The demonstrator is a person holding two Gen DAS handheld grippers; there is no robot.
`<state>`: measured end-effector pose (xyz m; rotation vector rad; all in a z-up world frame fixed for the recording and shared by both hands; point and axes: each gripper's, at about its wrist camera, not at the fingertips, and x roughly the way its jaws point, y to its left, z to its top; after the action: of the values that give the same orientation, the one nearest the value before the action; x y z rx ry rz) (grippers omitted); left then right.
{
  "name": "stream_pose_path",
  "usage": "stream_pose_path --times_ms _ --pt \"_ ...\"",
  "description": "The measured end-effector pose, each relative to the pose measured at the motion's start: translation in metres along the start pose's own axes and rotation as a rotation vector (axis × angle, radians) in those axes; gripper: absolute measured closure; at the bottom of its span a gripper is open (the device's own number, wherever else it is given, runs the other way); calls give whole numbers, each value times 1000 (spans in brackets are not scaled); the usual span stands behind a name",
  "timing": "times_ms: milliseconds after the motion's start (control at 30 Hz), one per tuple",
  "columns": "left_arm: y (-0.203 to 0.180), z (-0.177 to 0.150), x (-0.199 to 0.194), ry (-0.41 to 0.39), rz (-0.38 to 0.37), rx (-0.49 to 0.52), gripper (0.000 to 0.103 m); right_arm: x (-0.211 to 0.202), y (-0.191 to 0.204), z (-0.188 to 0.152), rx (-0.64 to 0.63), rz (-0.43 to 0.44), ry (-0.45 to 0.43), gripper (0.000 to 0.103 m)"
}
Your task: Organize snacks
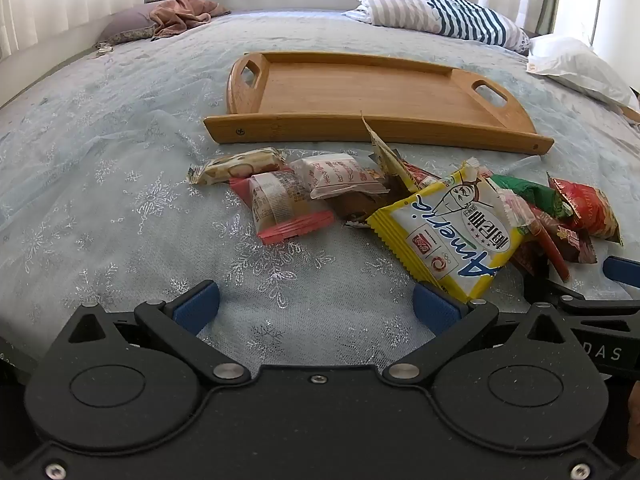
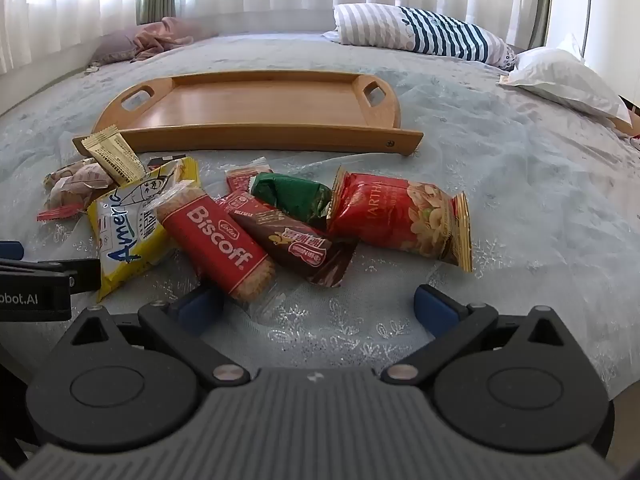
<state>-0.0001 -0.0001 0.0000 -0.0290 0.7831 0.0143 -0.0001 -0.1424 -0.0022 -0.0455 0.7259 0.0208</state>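
Snacks (image 2: 224, 220) lie heaped on the bedspread near the empty wooden tray (image 2: 256, 108). Both the left gripper (image 1: 316, 308) and right gripper (image 2: 316, 308) gape wide, holding nothing; best pinch one top packet, the Biscoff (image 2: 220, 244), by its middle.

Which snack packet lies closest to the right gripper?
The red Biscoff packet: its clear end reaches between the open right gripper fingers, while the others lie farther back.
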Motion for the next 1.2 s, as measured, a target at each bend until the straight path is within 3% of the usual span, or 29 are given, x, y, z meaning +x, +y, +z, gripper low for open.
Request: stream_pose_path --times_ms 1200 --pt "0 0 0 2 -6 -7 0 0 0 0 -12 2 -3 0"
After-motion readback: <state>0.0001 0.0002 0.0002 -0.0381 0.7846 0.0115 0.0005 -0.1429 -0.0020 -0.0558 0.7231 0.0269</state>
